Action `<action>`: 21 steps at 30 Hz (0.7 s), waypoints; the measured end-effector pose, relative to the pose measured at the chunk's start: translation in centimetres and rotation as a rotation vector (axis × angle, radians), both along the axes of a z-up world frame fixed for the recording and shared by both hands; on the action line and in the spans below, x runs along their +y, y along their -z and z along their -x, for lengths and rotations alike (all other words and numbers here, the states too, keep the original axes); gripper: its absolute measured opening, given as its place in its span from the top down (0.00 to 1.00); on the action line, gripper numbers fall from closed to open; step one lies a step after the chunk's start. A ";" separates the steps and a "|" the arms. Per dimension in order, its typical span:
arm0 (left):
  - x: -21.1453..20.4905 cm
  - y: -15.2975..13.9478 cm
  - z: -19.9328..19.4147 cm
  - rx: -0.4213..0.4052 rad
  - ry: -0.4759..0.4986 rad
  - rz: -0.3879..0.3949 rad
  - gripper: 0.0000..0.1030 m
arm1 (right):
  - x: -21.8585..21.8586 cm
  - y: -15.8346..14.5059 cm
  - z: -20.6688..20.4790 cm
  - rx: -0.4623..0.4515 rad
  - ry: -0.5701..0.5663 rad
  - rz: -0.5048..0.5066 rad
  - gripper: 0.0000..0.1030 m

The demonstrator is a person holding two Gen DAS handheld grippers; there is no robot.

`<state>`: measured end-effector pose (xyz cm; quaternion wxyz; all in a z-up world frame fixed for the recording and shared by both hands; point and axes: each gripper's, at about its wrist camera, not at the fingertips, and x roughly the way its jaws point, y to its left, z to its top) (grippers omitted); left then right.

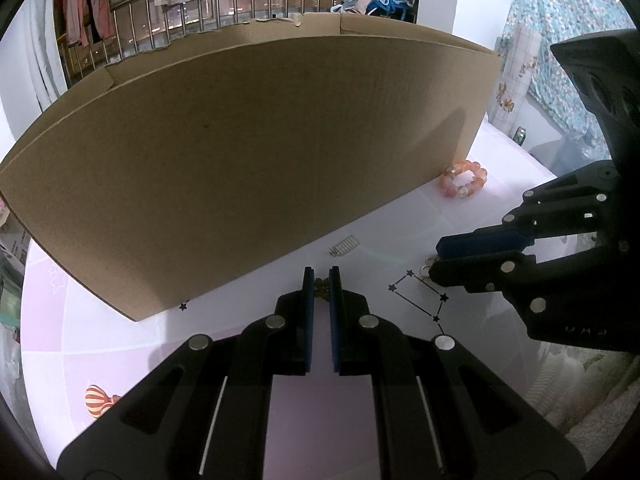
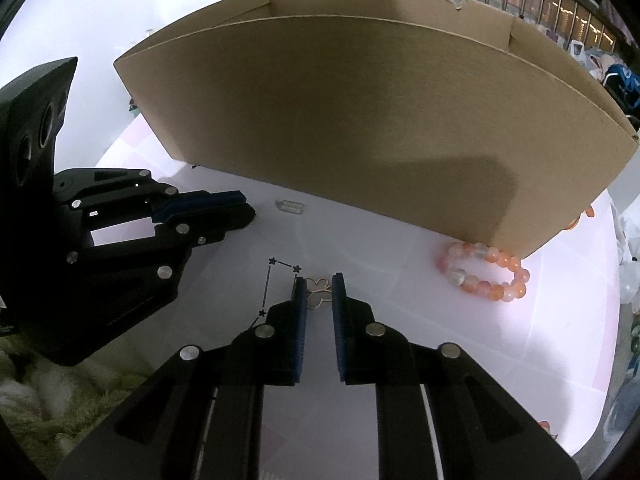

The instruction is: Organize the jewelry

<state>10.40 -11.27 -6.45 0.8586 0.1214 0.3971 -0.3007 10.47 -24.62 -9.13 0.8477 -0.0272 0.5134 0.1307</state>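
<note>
Down low, the left gripper (image 1: pixel 321 276) is pinching a small gold flower piece (image 1: pixel 321 289) in nearly closed jaws on the table (image 1: pixel 248 312). Beside it, the right gripper (image 2: pixel 319 285) is squeezing a thin butterfly charm (image 2: pixel 318 293) with narrow jaws. Farther back, a pink bead bracelet (image 2: pixel 484 272) is lying against the cardboard box (image 2: pixel 360 120).

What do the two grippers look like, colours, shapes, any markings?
Both the left gripper and the right gripper are matte black plastic linkages with round silver pins, slotted arms and flat dark blue ribbed fingers. No cables or sleeves show.
</note>
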 end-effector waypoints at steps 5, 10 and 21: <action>0.1 0.0 0.0 0.001 -0.001 0.003 0.94 | 0.0 0.0 -0.1 0.003 0.005 -0.003 0.96; 0.1 0.0 0.0 0.002 -0.002 0.004 0.94 | -0.4 -0.4 -0.2 0.008 0.031 -0.025 0.96; 0.2 0.0 -0.1 0.005 -0.004 0.010 0.94 | 0.5 0.0 -0.3 -0.013 0.057 0.026 0.74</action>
